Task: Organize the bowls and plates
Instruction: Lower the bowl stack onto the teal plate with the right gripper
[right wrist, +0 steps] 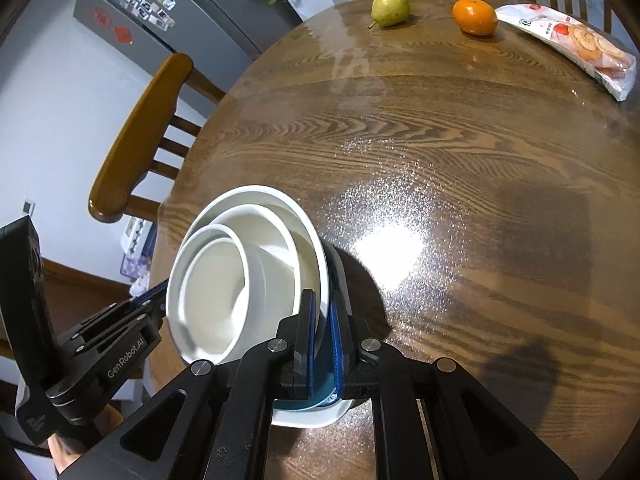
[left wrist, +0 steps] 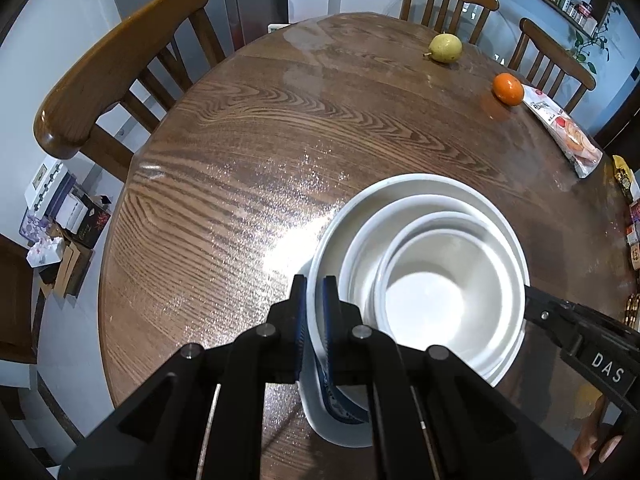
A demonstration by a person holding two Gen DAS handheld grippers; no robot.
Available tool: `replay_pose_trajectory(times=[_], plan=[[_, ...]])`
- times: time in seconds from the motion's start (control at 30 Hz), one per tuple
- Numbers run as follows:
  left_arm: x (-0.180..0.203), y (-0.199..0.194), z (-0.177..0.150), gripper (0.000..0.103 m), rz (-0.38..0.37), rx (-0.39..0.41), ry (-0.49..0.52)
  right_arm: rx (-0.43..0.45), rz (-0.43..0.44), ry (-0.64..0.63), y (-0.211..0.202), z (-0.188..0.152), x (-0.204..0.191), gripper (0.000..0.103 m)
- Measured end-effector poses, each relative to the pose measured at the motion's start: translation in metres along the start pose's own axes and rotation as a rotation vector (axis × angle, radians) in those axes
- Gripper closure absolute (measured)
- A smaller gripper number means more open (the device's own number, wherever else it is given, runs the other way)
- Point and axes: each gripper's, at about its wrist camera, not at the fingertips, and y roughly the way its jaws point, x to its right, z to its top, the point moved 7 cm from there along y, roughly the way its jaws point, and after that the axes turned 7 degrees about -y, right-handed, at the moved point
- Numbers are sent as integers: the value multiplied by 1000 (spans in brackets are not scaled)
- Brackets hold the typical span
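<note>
Several white bowls sit nested in one stack, the smallest (left wrist: 432,300) inside and the largest white bowl (left wrist: 400,184) outside. My left gripper (left wrist: 314,292) is shut on the largest bowl's left rim. My right gripper (right wrist: 322,308) is shut on the opposite rim of the same bowl (right wrist: 256,194). Each gripper shows in the other's view: the right gripper (left wrist: 530,298) at the stack's right, the left gripper (right wrist: 160,292) at its left. Under the stack lie a blue-patterned dish (left wrist: 340,404) and a white plate (left wrist: 320,424). Whether the stack rests on them I cannot tell.
The round wooden table (left wrist: 240,160) holds a pear (left wrist: 445,48), an orange (left wrist: 508,88) and a snack packet (left wrist: 560,128) at its far right. Small boxes (left wrist: 634,232) line the right edge. Wooden chairs (left wrist: 120,60) stand around the table, and a fridge (right wrist: 160,20) beyond.
</note>
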Motion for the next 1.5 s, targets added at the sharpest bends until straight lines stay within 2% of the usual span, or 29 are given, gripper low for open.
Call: replay_pose_trajectory(times=[0.63, 1.37, 1.5], plan=[[13, 10, 20, 100, 16, 10, 11, 13, -47, -30, 6, 25, 6, 93], [13, 8, 18, 95, 13, 26, -11, 39, -101, -52, 2, 25, 6, 93], [11, 9, 18, 91, 17, 23, -14, 41, -99, -54, 2, 25, 5, 93]])
